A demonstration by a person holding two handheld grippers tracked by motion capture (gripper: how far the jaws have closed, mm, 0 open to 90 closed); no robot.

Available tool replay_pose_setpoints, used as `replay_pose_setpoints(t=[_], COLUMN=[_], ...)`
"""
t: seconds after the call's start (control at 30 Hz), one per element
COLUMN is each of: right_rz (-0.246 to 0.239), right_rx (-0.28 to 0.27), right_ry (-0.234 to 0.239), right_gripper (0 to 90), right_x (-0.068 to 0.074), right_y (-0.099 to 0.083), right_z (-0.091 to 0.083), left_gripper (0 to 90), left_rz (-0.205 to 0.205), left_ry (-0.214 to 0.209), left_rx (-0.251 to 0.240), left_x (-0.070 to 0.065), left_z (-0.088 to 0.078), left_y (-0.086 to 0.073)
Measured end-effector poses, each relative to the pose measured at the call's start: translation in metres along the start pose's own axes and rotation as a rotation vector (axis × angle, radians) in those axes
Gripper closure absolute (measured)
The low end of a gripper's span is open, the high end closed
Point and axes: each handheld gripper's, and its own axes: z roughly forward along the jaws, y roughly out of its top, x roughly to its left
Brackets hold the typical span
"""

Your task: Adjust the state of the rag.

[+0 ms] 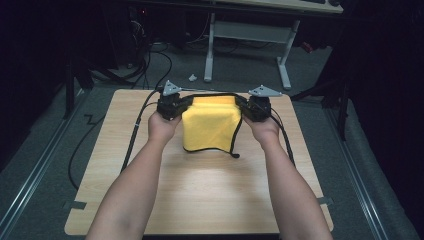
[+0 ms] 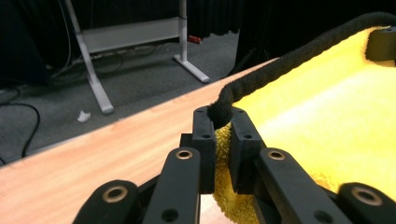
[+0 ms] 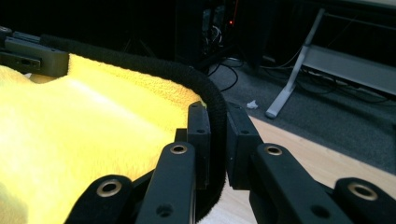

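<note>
A yellow cloth [image 1: 210, 125] with a black hem hangs folded between the two grippers over the far half of the wooden table [image 1: 200, 195]. My left gripper [image 1: 181, 106] is shut on the cloth's left top corner; its pads pinch the black hem [image 2: 223, 112] with yellow pile [image 2: 327, 121] spreading to the right. My right gripper [image 1: 243, 107] is shut on the right top corner, the black hem [image 3: 217, 116] caught between its pads and the yellow cloth [image 3: 70, 130] stretching left. The cloth's lower edge [image 1: 210, 149] rests at or just above the tabletop.
A white-legged desk frame [image 1: 245, 45] stands on the grey floor beyond the table. Cables [image 1: 132, 145] trail from the grippers over the table's left and right sides. A scrap of white paper [image 1: 192, 77] lies on the floor. Bare wood lies between the forearms.
</note>
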Motion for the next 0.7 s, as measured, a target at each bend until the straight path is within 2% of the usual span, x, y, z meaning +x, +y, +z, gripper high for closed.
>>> replay_pose_setpoints(t=[0.1,0.17,0.33,0.5,0.7], right_rz=[-0.001,0.029,0.072,0.097,0.109], right_rx=[0.017,0.014,0.013,0.028,0.047], right_ry=[-0.003,0.01,0.025,0.037,0.047], right_gripper=[82.7,82.7,82.6,82.4,82.4], right_x=[0.002,0.001,0.002,-0.001,-0.002], right_y=[-0.007,-0.012,-0.016,-0.022,-0.036], right_z=[0.003,0.004,0.005,0.005,0.008], left_gripper=[82.8,82.6,81.8,81.0,81.3], left_rz=[-0.021,-0.042,-0.095,-0.12,-0.127], left_ry=[-0.011,-0.017,-0.041,-0.059,-0.062], left_rx=[0.003,0.003,0.006,0.016,0.039], left_x=[0.001,0.002,0.004,0.004,0.003], left_z=[0.001,0.001,0.002,0.005,0.008], left_y=[-0.006,-0.012,-0.025,-0.033,-0.038])
